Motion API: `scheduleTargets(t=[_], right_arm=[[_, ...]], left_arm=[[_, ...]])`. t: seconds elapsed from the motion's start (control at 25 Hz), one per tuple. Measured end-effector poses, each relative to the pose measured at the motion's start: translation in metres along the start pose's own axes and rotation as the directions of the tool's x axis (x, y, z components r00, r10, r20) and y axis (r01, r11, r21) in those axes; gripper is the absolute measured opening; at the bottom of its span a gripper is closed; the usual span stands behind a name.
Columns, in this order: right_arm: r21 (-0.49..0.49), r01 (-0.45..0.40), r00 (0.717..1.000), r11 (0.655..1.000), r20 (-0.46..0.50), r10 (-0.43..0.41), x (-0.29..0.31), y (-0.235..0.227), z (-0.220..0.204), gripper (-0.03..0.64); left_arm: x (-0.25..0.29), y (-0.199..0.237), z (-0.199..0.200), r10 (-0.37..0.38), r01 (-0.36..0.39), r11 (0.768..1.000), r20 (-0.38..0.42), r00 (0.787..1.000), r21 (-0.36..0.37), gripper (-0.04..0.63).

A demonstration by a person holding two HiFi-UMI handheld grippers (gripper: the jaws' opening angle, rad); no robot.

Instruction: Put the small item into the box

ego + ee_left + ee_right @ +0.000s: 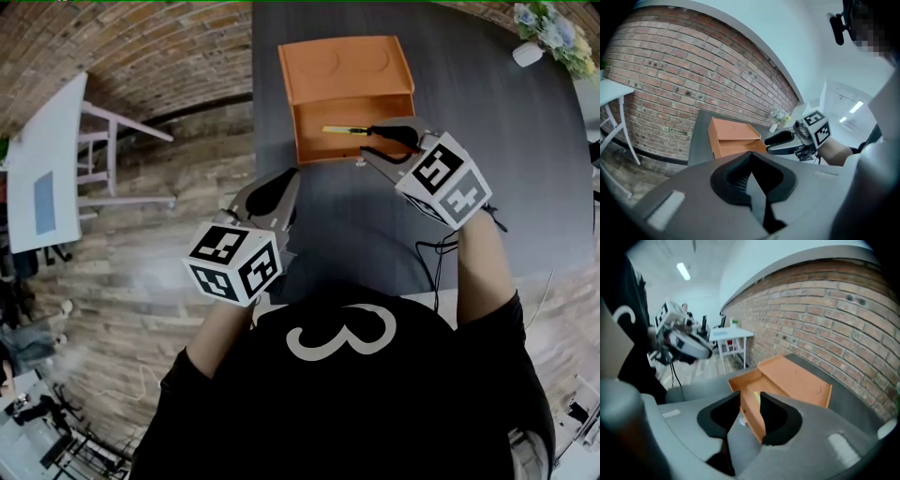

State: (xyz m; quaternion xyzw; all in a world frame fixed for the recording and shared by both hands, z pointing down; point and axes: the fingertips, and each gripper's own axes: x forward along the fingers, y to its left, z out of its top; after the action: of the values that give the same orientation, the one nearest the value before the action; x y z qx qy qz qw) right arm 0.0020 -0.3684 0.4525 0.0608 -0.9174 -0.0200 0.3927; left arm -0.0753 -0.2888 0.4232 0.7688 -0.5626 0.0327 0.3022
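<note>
Orange is the box (347, 70), open on the dark table (525, 141) with its lid folded back beyond the tray. My right gripper (367, 143) hangs over the tray's near wall, its fingers pointing down into it. In the right gripper view the right gripper (749, 397) has its jaws clearly apart and nothing between the pads; through the gap I see the box's front wall and part of the tray floor. The small item (339, 130), a thin yellow strip, lies flat on the tray floor just beyond the right fingertips, free of them. From the right gripper view the same strip (757, 398) shows in the gap, close to the right-hand pad but lower, inside the box (797, 376).

My left gripper (289, 178) sits nearer me, at the table's left edge, well short of the box, which lies ahead and to the right of its fingers. In the left gripper view the left gripper (750, 154) has its jaws closed together and holds nothing; past its tips I see the box (733, 133) and the other gripper.
</note>
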Motion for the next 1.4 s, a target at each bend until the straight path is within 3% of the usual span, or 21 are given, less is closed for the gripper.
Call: scheduleTargets(t=[0.04,0.12,0.16,0.36,0.6,0.76,0.92,1.4], right_arm=[[0.064,0.006,0.994,0.998,0.104,-0.012,-0.013,0.008,0.013,0.113],[0.161,0.051,0.953,0.986,0.286,-0.096,-0.039,0.018,0.035,0.002],[0.192,0.079,0.931,0.978,0.337,-0.142,-0.050,0.022,0.040,0.002],[0.275,0.123,0.869,0.953,0.434,-0.238,-0.079,0.075,0.050,0.002],[0.408,-0.012,0.778,0.913,0.577,-0.248,-0.113,0.134,0.077,0.002],[0.448,-0.040,0.757,0.893,0.597,-0.266,-0.131,0.150,0.076,0.000],[0.469,-0.011,0.762,0.883,0.576,-0.296,-0.140,0.159,0.068,0.000],[0.440,0.035,0.767,0.897,0.563,-0.306,-0.152,0.172,0.076,0.000]], left_arm=[[-0.004,-0.004,0.003,-0.014,0.014,1.000,0.005,1.000,0.004,0.012],[-0.012,-0.012,0.010,-0.042,0.042,0.999,0.019,0.999,0.014,0.012],[-0.018,-0.016,0.013,-0.055,0.054,0.998,0.026,0.998,0.019,0.012],[-0.052,-0.043,0.016,-0.116,0.113,0.992,0.056,0.992,0.046,0.012],[-0.090,-0.070,0.017,-0.187,0.180,0.979,0.080,0.979,0.094,0.012],[-0.110,-0.084,0.017,-0.225,0.212,0.968,0.095,0.970,0.132,0.012],[-0.120,-0.092,0.014,-0.239,0.223,0.963,0.096,0.966,0.151,0.012],[-0.132,-0.104,0.020,-0.254,0.232,0.954,0.099,0.962,0.191,0.012]])
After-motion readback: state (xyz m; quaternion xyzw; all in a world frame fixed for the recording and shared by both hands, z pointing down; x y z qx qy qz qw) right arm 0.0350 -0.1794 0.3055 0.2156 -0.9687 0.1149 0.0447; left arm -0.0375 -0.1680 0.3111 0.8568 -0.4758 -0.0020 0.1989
